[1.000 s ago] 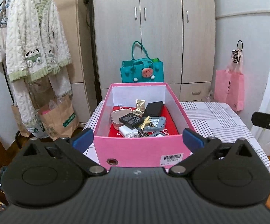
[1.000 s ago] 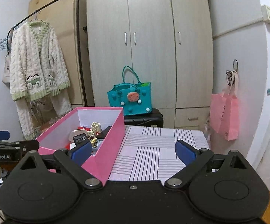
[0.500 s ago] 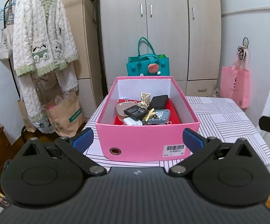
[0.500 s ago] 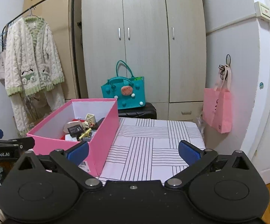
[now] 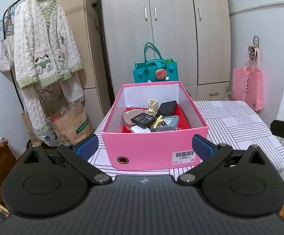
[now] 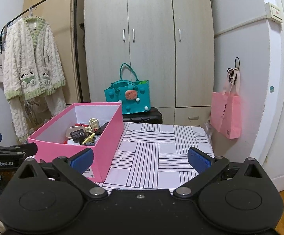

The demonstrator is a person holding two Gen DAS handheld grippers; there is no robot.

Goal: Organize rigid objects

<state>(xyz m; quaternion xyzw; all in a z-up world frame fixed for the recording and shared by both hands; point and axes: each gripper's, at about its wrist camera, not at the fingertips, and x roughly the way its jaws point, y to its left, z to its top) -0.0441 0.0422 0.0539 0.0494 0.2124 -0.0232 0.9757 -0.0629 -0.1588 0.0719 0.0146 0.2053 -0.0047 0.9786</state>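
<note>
A pink box (image 5: 149,146) stands on the striped table (image 5: 230,121) and holds several small rigid items: a black battery (image 5: 143,119), a black case (image 5: 167,107), a white charger (image 5: 140,130) and a beige clip (image 5: 153,105). The box also shows in the right wrist view (image 6: 106,137). My left gripper (image 5: 144,145) is open and empty, in front of the box's near side. My right gripper (image 6: 140,157) is open and empty, above the table's near edge to the right of the box.
A teal bag (image 5: 155,72) sits behind the table before the wardrobe (image 5: 161,29). A pink bag (image 6: 226,115) hangs on the right wall. A white robe (image 5: 44,62) hangs on a rack at left, above a paper bag (image 5: 71,125). The striped cloth (image 6: 161,150) lies right of the box.
Both grippers have drawn back from the table and risen a little; the box looks smaller and more of the cloth shows. Both stay open and empty.
</note>
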